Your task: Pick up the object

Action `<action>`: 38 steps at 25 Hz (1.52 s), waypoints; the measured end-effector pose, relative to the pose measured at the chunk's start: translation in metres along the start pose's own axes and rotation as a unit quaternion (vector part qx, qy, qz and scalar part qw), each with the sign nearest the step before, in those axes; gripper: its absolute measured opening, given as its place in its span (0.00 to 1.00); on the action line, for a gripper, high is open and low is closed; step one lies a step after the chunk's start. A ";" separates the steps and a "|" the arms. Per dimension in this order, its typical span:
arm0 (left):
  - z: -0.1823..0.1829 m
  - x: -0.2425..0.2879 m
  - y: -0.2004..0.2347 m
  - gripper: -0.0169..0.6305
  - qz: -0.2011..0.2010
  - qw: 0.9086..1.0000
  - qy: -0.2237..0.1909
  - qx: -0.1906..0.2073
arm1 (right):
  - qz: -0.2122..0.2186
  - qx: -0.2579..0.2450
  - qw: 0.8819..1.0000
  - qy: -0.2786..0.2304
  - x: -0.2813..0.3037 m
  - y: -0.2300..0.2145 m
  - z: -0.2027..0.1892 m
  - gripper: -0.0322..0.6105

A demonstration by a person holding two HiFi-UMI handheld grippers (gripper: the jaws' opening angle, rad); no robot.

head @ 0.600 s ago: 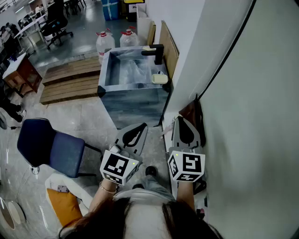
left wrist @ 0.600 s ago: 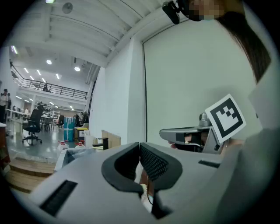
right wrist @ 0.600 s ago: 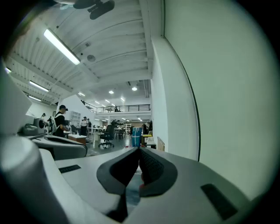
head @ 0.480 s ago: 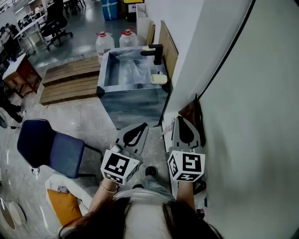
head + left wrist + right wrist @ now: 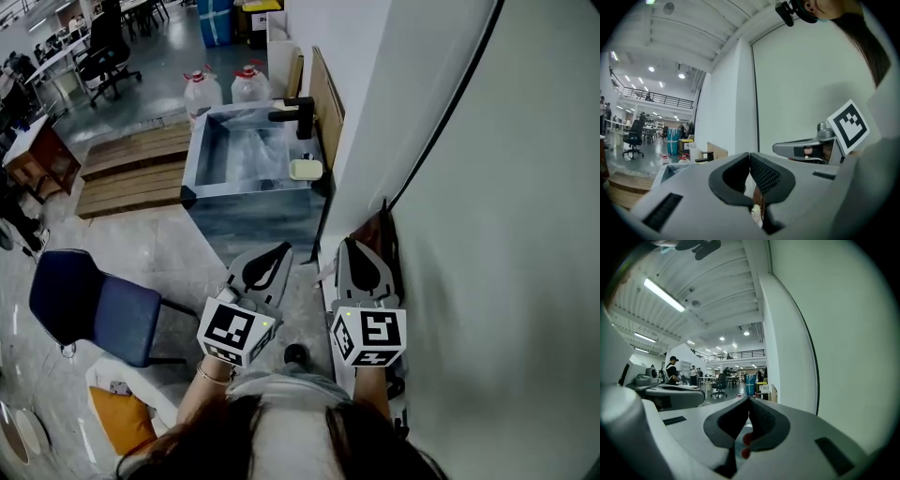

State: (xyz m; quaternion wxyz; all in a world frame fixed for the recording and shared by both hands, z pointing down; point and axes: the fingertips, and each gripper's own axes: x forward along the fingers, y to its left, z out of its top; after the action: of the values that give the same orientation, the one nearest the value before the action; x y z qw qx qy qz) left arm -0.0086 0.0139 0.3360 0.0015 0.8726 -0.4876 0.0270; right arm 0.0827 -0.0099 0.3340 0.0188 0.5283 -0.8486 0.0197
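Observation:
A grey-blue sink unit (image 5: 246, 220) stands on the floor ahead of me, against the white wall. A black faucet (image 5: 296, 114) sits on its right rim, with a pale yellow block (image 5: 306, 170) beside it. My left gripper (image 5: 278, 252) and right gripper (image 5: 350, 246) are held side by side at waist height, well short of the sink. Both are shut with nothing between the pads. In the left gripper view the jaws (image 5: 750, 157) meet in a closed line, and it is the same for the right gripper (image 5: 749, 401).
A white wall (image 5: 487, 234) runs close along my right. A blue chair (image 5: 89, 309) stands at the left, wooden pallets (image 5: 131, 169) and two water jugs (image 5: 202, 89) lie beyond. A brown bag (image 5: 380, 234) leans by the wall, an orange cushion (image 5: 122, 417) lies low left.
The whole view has shifted a little: sink, chair and pallets now sit slightly left and higher. Both grippers stay shut, side by side.

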 end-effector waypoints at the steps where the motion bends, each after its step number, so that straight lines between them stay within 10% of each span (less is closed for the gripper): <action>1: 0.001 0.004 0.000 0.04 0.003 1.000 -0.001 0.001 | 0.003 -0.002 1.000 0.002 0.003 -0.003 -0.001 0.09; 38: -0.027 0.174 0.140 0.04 0.032 0.999 0.026 -0.022 | 0.036 -0.030 0.996 0.078 0.230 -0.072 -0.051 0.09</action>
State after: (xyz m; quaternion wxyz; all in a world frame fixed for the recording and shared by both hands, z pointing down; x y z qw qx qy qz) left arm -0.0376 -0.2070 0.3679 0.0324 0.8551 -0.5159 0.0395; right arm 0.0466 -0.2448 0.3984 0.1001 0.4931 -0.8634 0.0361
